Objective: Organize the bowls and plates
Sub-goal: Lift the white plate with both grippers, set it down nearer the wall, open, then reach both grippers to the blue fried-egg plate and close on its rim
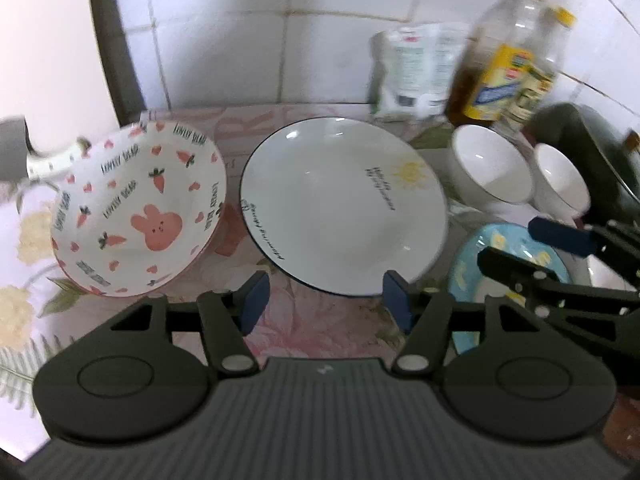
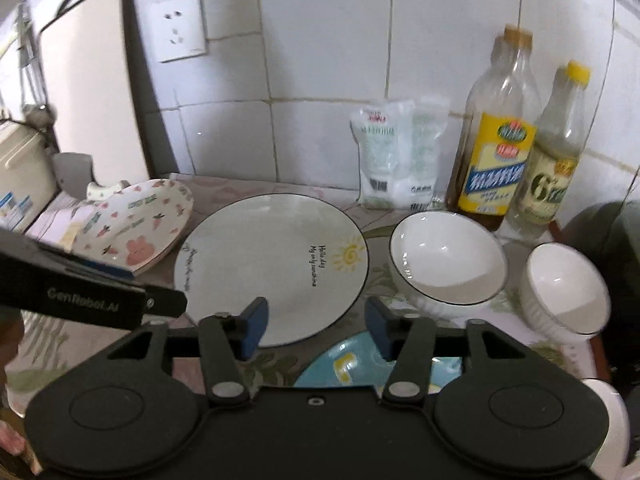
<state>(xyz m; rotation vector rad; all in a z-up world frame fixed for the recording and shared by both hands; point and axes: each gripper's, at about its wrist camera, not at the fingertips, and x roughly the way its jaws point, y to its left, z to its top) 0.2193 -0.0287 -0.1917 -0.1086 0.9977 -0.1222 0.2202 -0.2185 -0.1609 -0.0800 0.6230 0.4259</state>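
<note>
Grippers, left (image 1: 324, 304) and right (image 2: 316, 326), hung open and empty just short of the white plate (image 2: 272, 268), blue plate (image 2: 352, 364) beneath the right; gathering looked unstarted, next needing a rim pinch.

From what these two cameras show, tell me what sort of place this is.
Most likely a home kitchen counter. White wall tiles run behind it, two condiment bottles and a sealed white packet stand against them, and plates and bowls, such as the sun-print plate, sit on a floral cloth.
</note>
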